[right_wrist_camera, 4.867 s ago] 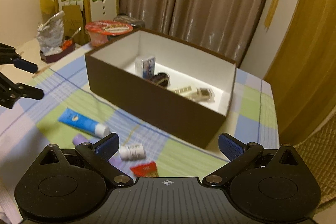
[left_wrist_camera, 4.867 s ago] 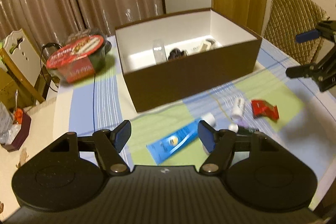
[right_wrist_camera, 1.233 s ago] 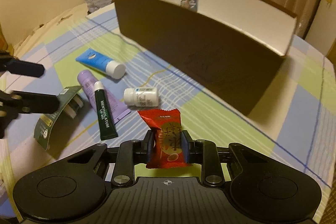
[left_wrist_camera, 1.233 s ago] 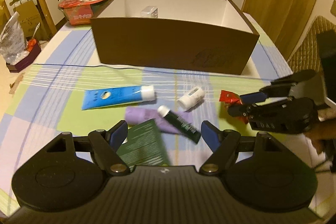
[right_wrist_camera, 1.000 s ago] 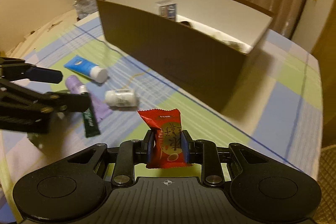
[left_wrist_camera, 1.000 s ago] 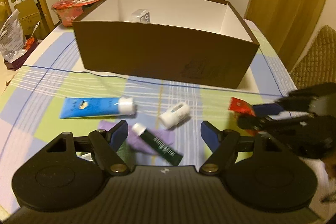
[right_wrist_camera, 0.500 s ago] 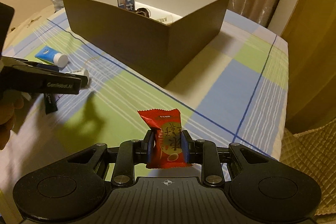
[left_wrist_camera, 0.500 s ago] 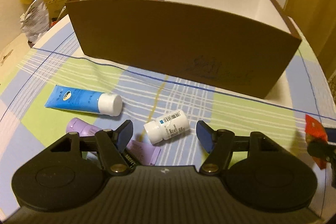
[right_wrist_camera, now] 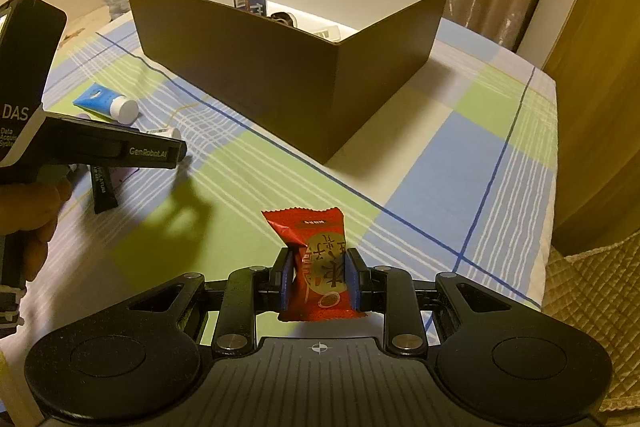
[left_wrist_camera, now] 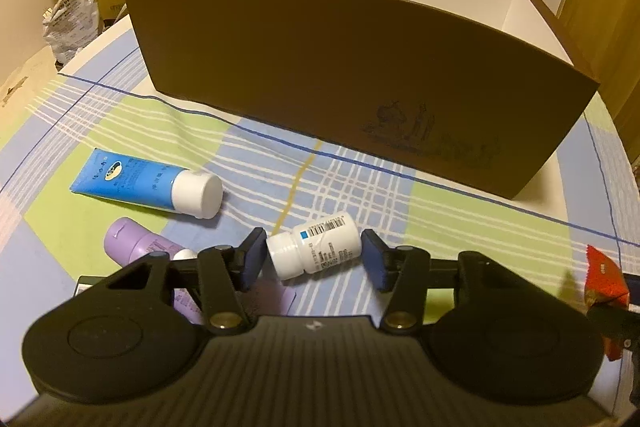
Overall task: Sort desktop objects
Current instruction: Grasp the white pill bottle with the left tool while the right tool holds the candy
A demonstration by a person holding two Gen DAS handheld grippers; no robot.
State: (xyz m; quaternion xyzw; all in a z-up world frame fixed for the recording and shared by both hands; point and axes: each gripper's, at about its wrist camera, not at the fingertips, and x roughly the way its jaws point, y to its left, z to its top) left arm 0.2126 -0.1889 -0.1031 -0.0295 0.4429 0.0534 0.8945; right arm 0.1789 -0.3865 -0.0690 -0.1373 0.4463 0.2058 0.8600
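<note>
Behind the loose items, a brown box [left_wrist_camera: 352, 67] with white inner walls, standing on a checked tablecloth [left_wrist_camera: 480, 223] and blocking any view of the table beyond from the left wrist view; inside it, seen from the right wrist view, a small blue-labelled pack [right_wrist_camera: 250, 1] standing upright, a dark round item and pale pieces too small to tell. Faint line drawing printed low on the box's near wall. Nearer, lying flat: a blue tube [left_wrist_camera: 148, 183] with a white cap, a lilac tube [left_wrist_camera: 132, 243] partly hidden under the left gripper's body, a dark green tube [right_wrist_camera: 102, 191] with white lettering too blurred to read. "DAS" and "GenRobot.AI" legible on the left gripper's side in the right wrist view, a hand [right_wrist_camera: 28, 211] wrapped round its handle. Left gripper [left_wrist_camera: 314, 259] spread, its blue pads either side of a white bottle [left_wrist_camera: 316, 251] on its side, barcode label up, a small gap visible at each end. Right gripper [right_wrist_camera: 318, 285] pinching a red snack packet [right_wrist_camera: 316, 263] with white characters, held upright above the cloth, well short of the box's near corner.
</note>
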